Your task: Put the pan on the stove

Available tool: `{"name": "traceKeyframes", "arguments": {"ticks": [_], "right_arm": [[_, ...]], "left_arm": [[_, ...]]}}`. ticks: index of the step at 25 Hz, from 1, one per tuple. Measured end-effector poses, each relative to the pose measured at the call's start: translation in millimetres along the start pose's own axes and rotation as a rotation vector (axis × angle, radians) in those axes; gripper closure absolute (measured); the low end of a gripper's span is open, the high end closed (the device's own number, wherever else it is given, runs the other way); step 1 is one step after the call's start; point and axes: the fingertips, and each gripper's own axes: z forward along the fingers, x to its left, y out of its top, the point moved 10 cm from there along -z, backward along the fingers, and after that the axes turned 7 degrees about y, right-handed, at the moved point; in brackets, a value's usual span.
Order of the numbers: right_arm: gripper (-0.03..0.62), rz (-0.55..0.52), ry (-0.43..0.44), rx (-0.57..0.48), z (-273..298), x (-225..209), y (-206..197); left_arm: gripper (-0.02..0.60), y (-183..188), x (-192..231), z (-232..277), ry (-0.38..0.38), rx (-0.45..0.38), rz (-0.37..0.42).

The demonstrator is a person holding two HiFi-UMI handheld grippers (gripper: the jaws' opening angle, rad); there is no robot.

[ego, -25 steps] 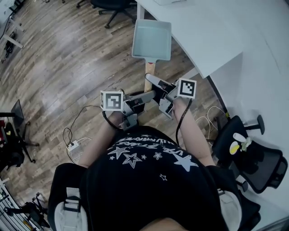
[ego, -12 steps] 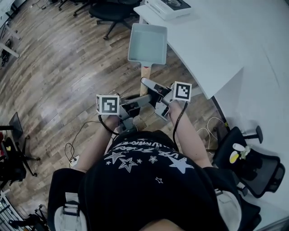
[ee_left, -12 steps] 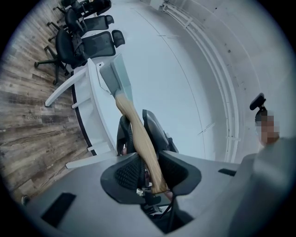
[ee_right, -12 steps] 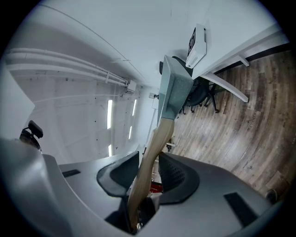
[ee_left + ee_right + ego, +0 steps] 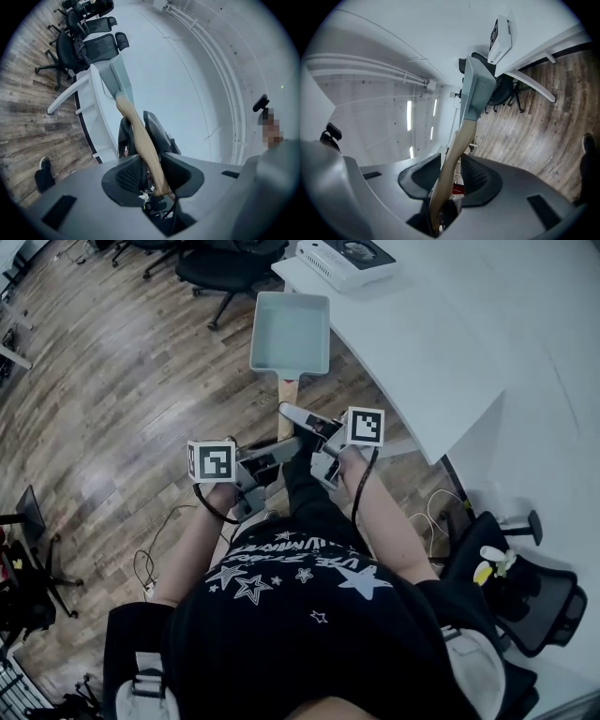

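Midway: left gripper (image 5: 151, 165) and right gripper (image 5: 449, 172) both clamp the handle (image 5: 287, 395); the pan (image 5: 291, 332) hangs beside the table's (image 5: 450, 334) edge, short of the stove (image 5: 345, 259).

Matt grey-blue pan (image 5: 290, 332), smooth wooden handle (image 5: 287, 395), wood-plank floor (image 5: 122, 362), smooth white table (image 5: 450, 343)

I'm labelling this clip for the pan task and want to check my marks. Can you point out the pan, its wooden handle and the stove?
pan (image 5: 291, 332): head view, on its flat inner bottom.
wooden handle (image 5: 139, 136): left gripper view, mid-length on the bare wood.
stove (image 5: 330, 261): head view, on its white casing.
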Motion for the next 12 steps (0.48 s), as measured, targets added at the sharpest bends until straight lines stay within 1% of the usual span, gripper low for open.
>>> {"name": "traceKeyframes", "arguments": {"ticks": [6,12], "right_arm": [[0.462,-0.003,0.043,0.027,14.1,-27.7,61.1],[0.462,0.016,0.045,0.035,23.1,-60.9,132.1]], "left_arm": [[0.454,50.2,22.6,31.9,0.031,-0.021,0.01],[0.454,110.5,48.2,73.2,0.055,-0.018,-0.001]]}}
